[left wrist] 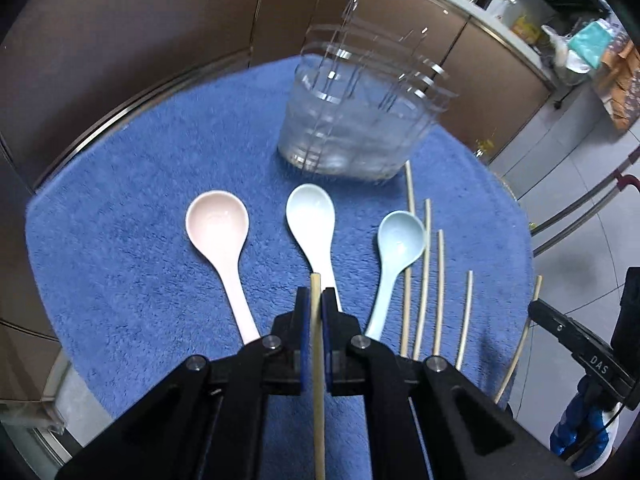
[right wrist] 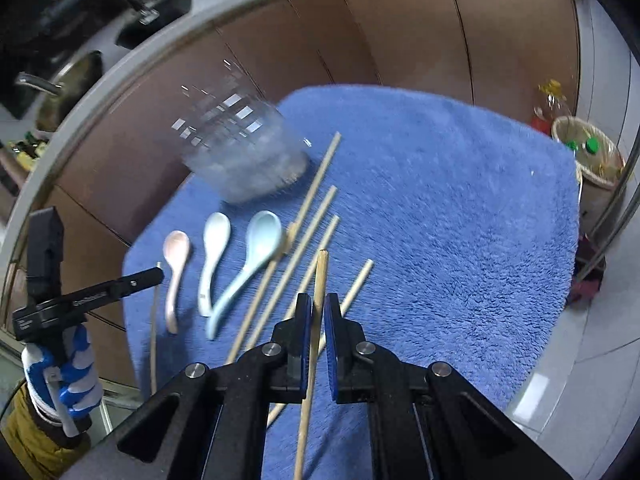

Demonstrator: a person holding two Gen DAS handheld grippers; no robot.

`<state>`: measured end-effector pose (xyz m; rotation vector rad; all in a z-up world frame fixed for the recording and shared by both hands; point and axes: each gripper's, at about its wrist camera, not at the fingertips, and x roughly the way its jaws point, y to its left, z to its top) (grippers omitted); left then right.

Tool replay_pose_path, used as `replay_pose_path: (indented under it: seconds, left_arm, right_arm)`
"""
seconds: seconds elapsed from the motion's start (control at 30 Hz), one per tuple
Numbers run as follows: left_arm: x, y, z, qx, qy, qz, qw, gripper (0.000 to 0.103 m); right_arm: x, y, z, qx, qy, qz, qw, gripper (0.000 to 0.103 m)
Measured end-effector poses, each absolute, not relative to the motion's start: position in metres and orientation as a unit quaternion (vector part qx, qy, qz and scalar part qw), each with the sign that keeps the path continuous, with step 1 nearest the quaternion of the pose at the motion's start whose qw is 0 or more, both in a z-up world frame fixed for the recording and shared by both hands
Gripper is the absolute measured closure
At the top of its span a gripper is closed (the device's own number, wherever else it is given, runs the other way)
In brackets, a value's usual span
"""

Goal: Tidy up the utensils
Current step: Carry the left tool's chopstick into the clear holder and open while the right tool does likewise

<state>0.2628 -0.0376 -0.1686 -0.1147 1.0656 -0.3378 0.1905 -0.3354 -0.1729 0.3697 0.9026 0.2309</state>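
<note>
Black hand-held gripper (left wrist: 316, 300) — blue pads, silver screws, blue-and-white striped glove (right wrist: 68, 376), mustard sleeve (right wrist: 28, 436)

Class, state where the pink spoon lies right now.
In the left wrist view, the pink spoon lies on the blue towel, leftmost of three spoons, beside the white spoon.

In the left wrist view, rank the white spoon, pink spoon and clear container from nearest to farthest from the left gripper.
1. White spoon: directly ahead of the left gripper, handle at its fingertips.
2. Pink spoon: to the left.
3. Clear container: farthest, at the cloth's far side.
</note>
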Motion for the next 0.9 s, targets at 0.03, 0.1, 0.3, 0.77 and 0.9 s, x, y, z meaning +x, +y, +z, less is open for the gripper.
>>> replay_pose_path:
  seconds: [0.03, 0.1, 0.3, 0.77, 0.9]
  left_arm:
    - [0.258, -0.038, -0.164, -0.056, 0.499, -0.162, 0.85, 0.098]
    - [0.248, -0.037, -0.152, -0.058, 0.481, -0.165, 0.859, 0.098]
    - [0.218, -0.034, -0.116, -0.063, 0.43, -0.176, 0.883, 0.098]
    - [0.215, -0.013, -0.028, -0.096, 0.324, -0.177, 0.924, 0.098]
    - [0.243, -0.014, 0.006, -0.113, 0.278, -0.168, 0.939, 0.098]
  right_arm:
    - [0.186, -0.333, -0.168, 0.178, 0.426, 0.112, 0.88, 0.096]
    - [0.178, -0.329, -0.159, 0.177, 0.413, 0.116, 0.886, 0.097]
    - [0.15, -0.316, -0.13, 0.164, 0.375, 0.124, 0.904, 0.097]
    - [0.156, -0.284, -0.057, 0.131, 0.29, 0.164, 0.934, 0.097]
    - [0.185, -0.282, -0.026, 0.124, 0.255, 0.171, 0.944, 0.097]
